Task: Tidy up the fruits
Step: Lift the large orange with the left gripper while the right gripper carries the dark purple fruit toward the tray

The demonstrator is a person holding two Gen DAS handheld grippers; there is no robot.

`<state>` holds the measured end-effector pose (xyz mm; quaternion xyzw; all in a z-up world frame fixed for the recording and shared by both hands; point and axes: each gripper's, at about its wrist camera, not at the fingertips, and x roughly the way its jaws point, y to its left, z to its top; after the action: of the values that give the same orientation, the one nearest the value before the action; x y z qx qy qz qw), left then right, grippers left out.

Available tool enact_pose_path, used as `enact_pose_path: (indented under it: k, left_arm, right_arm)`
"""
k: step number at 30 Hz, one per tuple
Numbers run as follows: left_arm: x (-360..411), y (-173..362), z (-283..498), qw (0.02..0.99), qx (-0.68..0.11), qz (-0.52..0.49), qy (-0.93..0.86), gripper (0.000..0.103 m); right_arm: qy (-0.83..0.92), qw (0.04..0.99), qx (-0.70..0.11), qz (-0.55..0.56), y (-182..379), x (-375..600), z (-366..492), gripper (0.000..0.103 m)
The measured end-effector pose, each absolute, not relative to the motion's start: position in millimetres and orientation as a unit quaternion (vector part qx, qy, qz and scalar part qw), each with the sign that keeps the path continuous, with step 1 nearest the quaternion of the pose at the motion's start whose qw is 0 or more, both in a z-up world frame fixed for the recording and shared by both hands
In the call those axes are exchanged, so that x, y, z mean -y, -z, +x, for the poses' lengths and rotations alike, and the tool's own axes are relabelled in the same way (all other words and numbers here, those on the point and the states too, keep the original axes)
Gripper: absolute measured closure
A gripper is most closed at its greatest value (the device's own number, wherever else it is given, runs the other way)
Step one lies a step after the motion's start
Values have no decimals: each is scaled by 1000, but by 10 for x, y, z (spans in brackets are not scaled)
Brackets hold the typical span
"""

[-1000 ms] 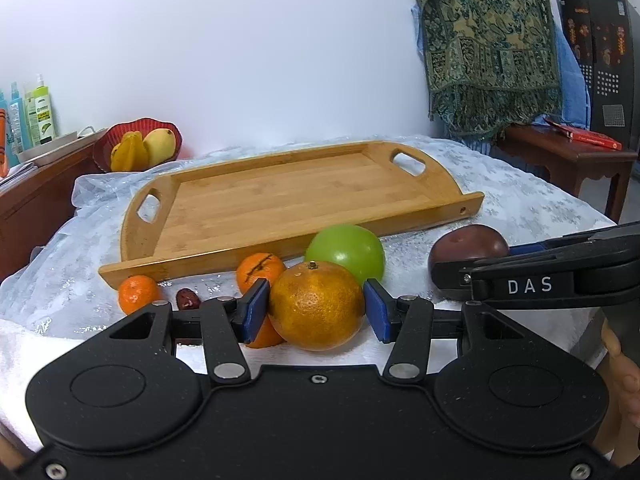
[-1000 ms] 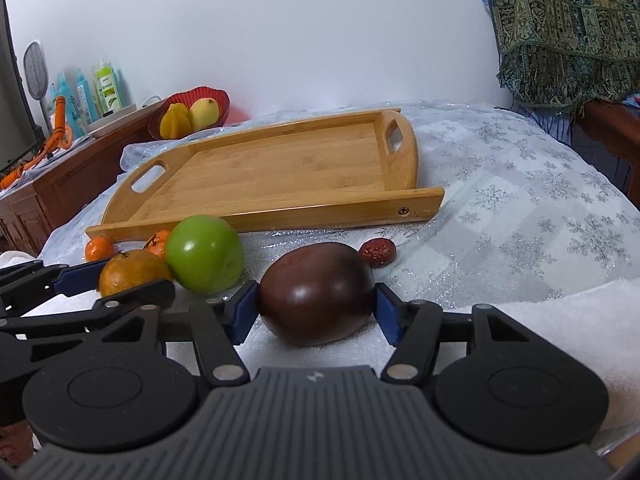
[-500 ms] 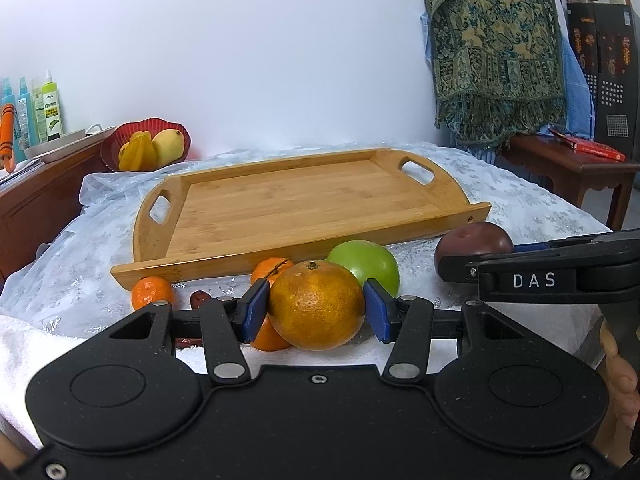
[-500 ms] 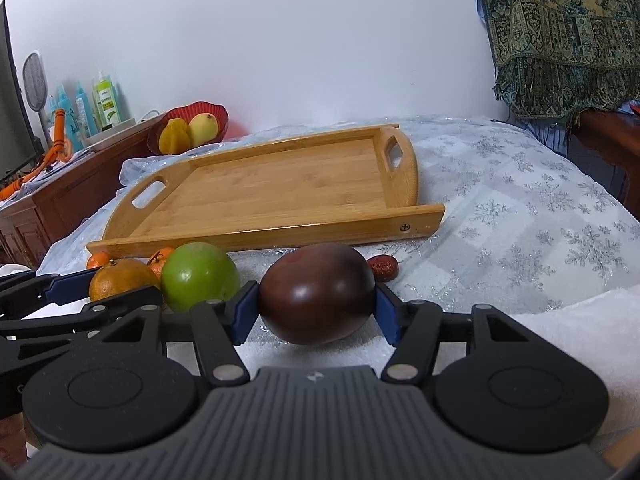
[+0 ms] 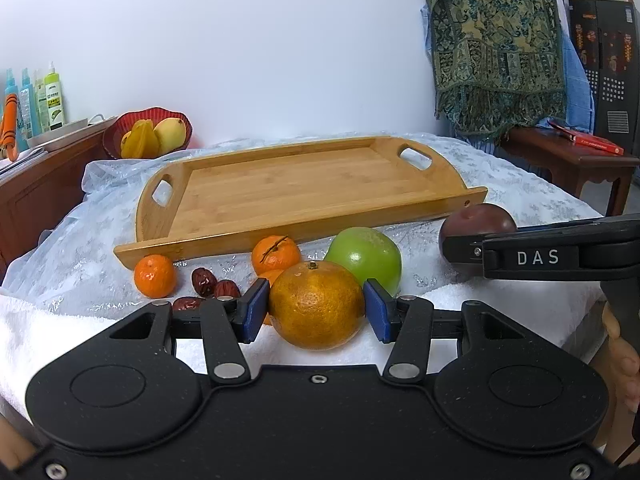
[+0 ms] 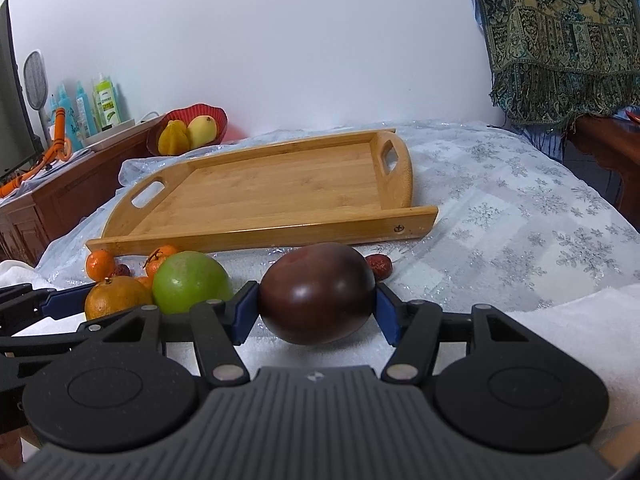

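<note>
Left gripper pinched a large orange, right gripper a dark plum; both fruits held above the white towel. Carry step, I judged. Next: clear the bamboo tray's near rim, set down inside, apart.

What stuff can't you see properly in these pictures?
- Underside of the orange, left wrist view: the left gripper body covers it, so whether it touches the towel is unclear.
- Underside of the plum, right wrist view: hidden by the right gripper.
- Bottle labels, left wrist view: too small to read.
- Third small orange, left wrist view: mostly behind the big orange.
</note>
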<state>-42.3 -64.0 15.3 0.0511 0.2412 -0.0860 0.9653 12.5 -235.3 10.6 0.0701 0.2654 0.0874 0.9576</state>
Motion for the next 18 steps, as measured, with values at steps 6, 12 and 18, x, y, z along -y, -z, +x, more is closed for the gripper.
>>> enact_pose_path:
  k: [6, 12, 18]
  left_arm:
    - [617, -179, -426, 967, -237, 47, 81, 54]
    - [587, -224, -426, 970, -228, 44, 76, 54]
    - [550, -236, -427, 971, -227, 39, 70, 54]
  right_arm:
    - [-84, 959, -260, 75, -107, 2380, 93, 40]
    - [-84, 960, -253, 83, -120, 2404, 78, 40]
    - [-93, 960, -251, 81, -130, 2379, 86, 40]
